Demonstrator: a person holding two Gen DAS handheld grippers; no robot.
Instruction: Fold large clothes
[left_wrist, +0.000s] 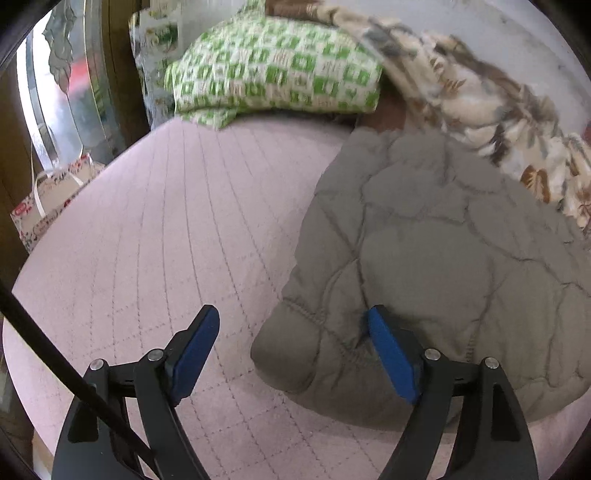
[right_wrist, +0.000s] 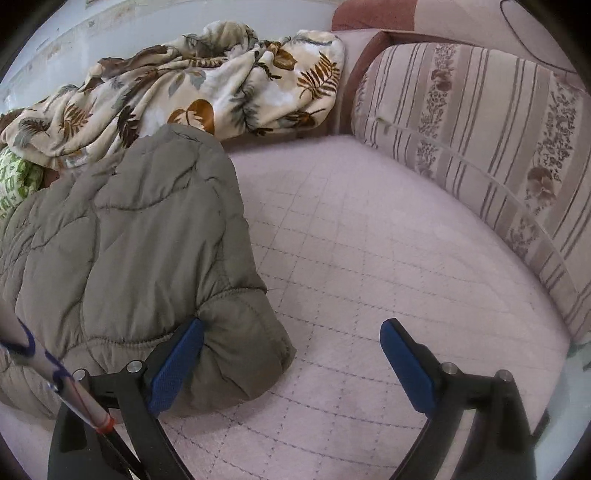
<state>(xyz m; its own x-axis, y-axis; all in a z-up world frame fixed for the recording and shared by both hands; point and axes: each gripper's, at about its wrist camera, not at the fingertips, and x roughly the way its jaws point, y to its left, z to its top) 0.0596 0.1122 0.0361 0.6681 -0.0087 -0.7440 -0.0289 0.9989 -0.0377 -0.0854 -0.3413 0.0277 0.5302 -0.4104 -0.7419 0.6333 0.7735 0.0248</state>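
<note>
An olive-grey quilted jacket (left_wrist: 436, 236) lies folded in a bundle on the pink quilted bed cover (left_wrist: 166, 229). My left gripper (left_wrist: 291, 339) is open over the jacket's near left corner; its right pad (left_wrist: 391, 358) presses on the fabric and its left pad (left_wrist: 195, 350) is over bare cover. In the right wrist view the jacket (right_wrist: 129, 240) fills the left side. My right gripper (right_wrist: 291, 362) is open at the jacket's near right corner; its left pad (right_wrist: 173, 369) touches the fabric and its right pad (right_wrist: 406, 365) is over the cover (right_wrist: 369, 258).
A green-and-white patterned pillow (left_wrist: 273, 70) and a leaf-print blanket (right_wrist: 192, 88) lie behind the jacket. A striped cushion (right_wrist: 480, 140) lines the right side. A floral paper bag (left_wrist: 48, 199) stands beyond the bed's left edge.
</note>
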